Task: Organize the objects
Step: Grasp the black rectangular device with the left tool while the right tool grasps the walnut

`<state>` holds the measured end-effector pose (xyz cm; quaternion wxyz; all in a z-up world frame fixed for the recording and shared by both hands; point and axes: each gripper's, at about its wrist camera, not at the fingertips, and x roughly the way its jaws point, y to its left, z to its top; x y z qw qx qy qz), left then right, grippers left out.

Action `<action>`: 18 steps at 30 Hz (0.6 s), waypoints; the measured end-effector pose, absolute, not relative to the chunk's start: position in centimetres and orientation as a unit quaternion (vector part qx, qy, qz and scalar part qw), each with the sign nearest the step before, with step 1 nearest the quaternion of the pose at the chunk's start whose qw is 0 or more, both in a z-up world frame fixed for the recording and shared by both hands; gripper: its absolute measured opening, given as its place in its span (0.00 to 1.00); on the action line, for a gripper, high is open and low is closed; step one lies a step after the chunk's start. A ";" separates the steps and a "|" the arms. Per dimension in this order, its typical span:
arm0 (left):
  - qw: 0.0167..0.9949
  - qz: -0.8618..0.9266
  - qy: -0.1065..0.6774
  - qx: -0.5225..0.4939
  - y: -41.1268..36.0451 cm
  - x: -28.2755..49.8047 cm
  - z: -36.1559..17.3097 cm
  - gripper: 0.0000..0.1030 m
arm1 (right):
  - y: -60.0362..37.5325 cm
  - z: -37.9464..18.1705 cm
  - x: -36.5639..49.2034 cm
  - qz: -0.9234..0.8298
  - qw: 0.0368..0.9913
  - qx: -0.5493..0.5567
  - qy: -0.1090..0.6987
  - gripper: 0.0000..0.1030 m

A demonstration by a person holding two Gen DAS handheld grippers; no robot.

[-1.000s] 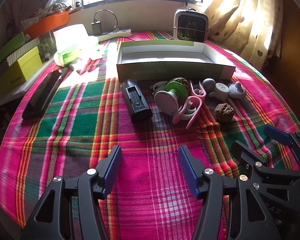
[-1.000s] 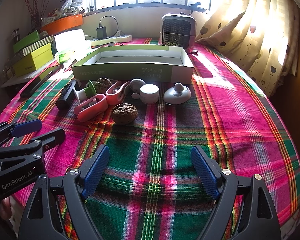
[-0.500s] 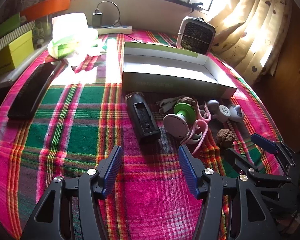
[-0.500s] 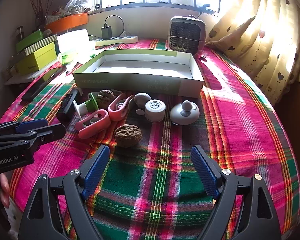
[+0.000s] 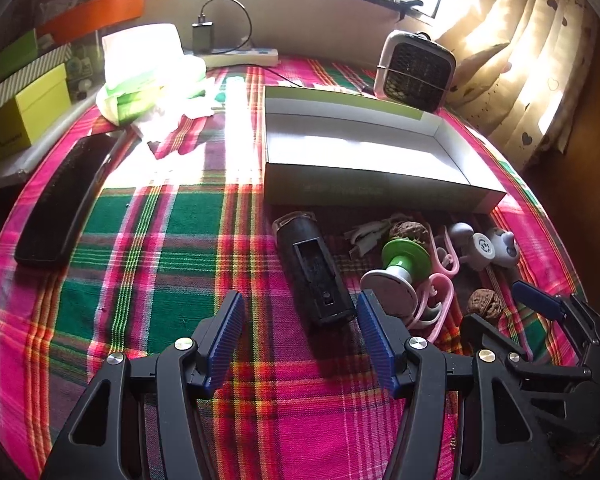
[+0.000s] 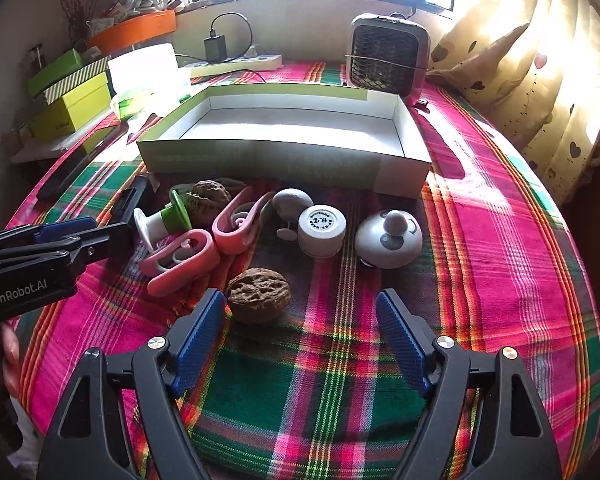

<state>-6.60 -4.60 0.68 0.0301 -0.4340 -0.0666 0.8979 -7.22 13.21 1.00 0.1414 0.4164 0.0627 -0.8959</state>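
An open, empty white-and-green box (image 5: 364,152) (image 6: 284,136) lies on the plaid cloth. In front of it lie a black oblong device (image 5: 312,270), a green-and-white spool (image 5: 400,268) (image 6: 162,220), two pink clips (image 6: 240,220) (image 6: 180,258), two walnuts (image 6: 258,294) (image 6: 208,196), a grey mushroom-shaped piece (image 6: 292,202), a white round cap (image 6: 322,230) and a grey knobbed dome (image 6: 390,240). My left gripper (image 5: 298,336) is open, just short of the black device. My right gripper (image 6: 300,332) is open, the near walnut just ahead between its fingers.
A small heater (image 6: 386,58) stands behind the box. A power strip with charger (image 6: 236,60), tissue pack (image 5: 148,76), green and orange boxes (image 6: 72,104) line the back left. A long black keyboard-like bar (image 5: 60,200) lies left. Curtains (image 6: 540,80) hang right.
Both grippers have moved forward toward the objects; the black device and the near walnut are closer to the fingertips. Both stay open. Nothing on the table has moved.
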 end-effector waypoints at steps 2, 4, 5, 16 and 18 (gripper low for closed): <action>0.028 0.898 -0.062 -0.434 -4.5 -6.9 0.7 0.55 | 13.1 0.9 -7.4 -0.895 0.142 0.418 0.064 0.76; 0.027 0.898 -0.060 -0.434 -4.5 -7.2 0.7 0.55 | 13.0 0.8 -7.5 -0.895 0.142 0.417 0.068 0.76; 0.027 0.898 -0.058 -0.434 -4.5 -7.4 0.7 0.55 | 12.9 0.9 -7.6 -0.895 0.143 0.417 0.068 0.75; 0.020 0.900 -0.054 -0.433 -4.8 -8.1 0.7 0.55 | 12.7 1.0 -7.6 -0.897 0.152 0.410 0.070 0.61; 0.018 0.900 -0.052 -0.432 -4.7 -8.1 0.7 0.55 | 12.7 1.0 -7.5 -0.897 0.156 0.408 0.071 0.59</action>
